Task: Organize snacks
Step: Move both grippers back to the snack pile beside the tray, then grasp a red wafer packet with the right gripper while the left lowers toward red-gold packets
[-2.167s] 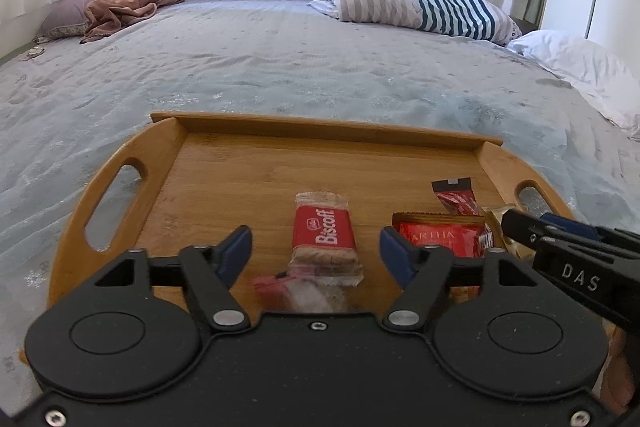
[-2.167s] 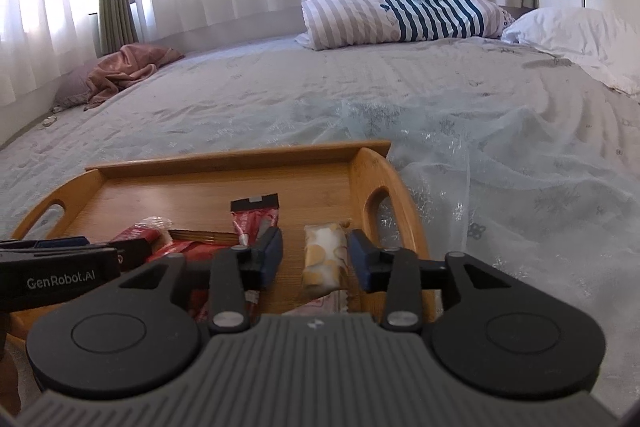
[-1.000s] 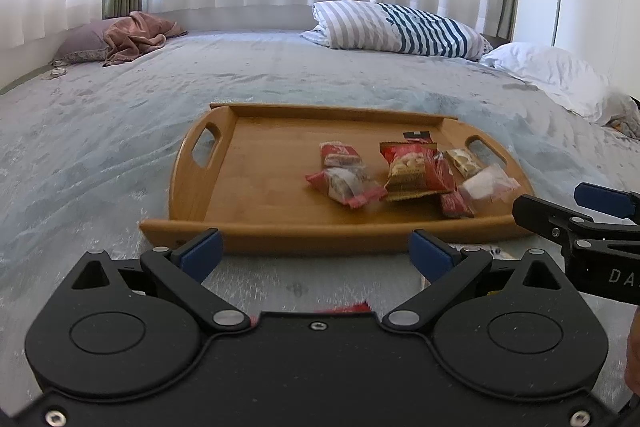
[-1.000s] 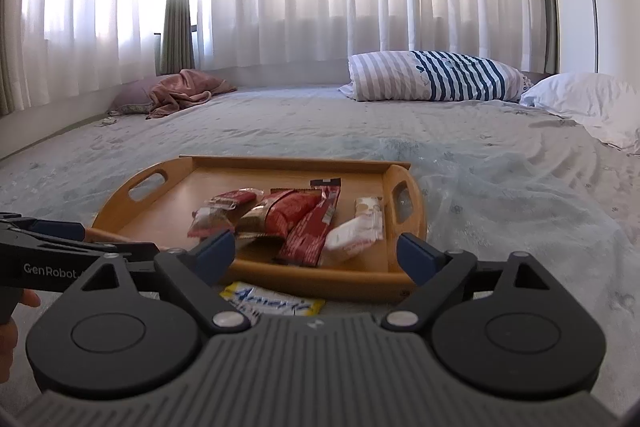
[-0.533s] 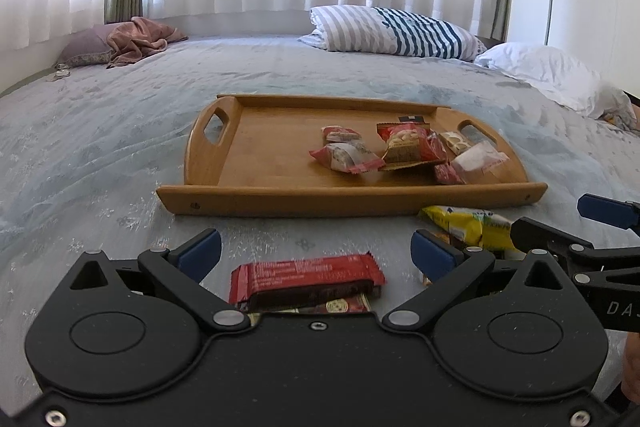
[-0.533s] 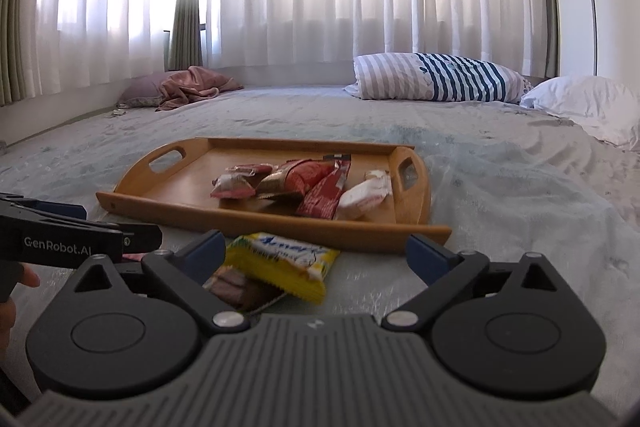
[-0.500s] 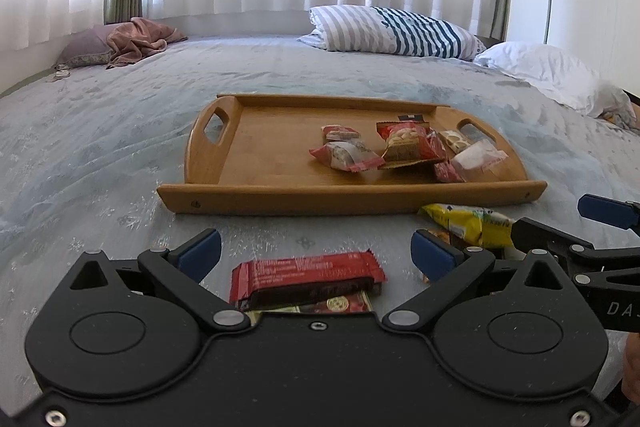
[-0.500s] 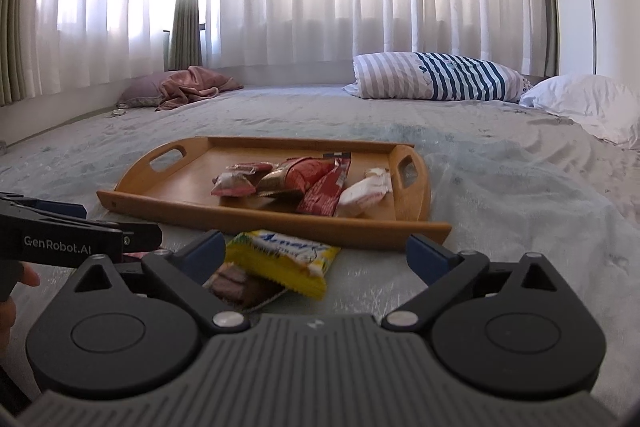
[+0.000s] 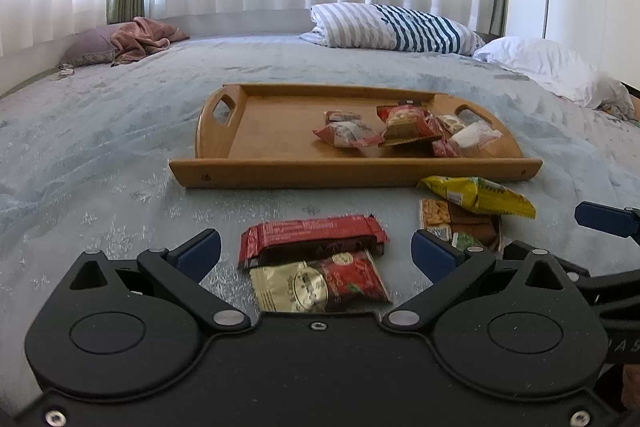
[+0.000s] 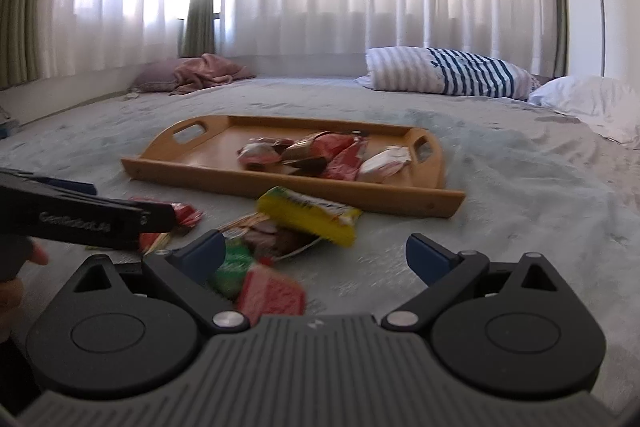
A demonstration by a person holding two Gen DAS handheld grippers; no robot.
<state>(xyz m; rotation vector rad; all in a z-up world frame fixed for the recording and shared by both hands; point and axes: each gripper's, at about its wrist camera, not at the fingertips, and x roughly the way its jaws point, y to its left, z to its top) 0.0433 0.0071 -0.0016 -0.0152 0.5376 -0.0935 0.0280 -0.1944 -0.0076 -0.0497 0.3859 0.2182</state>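
Your left gripper (image 9: pixel 316 253) has its fingers wide apart and holds nothing. It hangs low over the bed (image 9: pixel 100 147), right above a dark red bar (image 9: pixel 312 237) and a gold and red packet (image 9: pixel 320 285) that touches the bar's near edge. I think the fingers are spread like this so they can drop around one of those two snacks.

Your right gripper (image 10: pixel 314 253) is wide too, and empty. A yellow packet (image 10: pixel 308 215) lies on the bed in front of it, resting on a brown and orange pack (image 10: pixel 264 231). A green and pink snack (image 10: pixel 256 283) sits close between the fingers, but it is blurry, so I cannot tell what it is.

The wooden tray (image 9: pixel 280 173) sits on the bed, just past the loose snacks. A small pile of wrapped snacks (image 9: pixel 400 131) is bunched on its right side, and its left side is bare. That looks like where the loose ones should go.

Two seconds ago both grippers were right over the tray, with fingers narrower. Since then you have pulled back, so the loose snacks have come into view, and you have opened wide.
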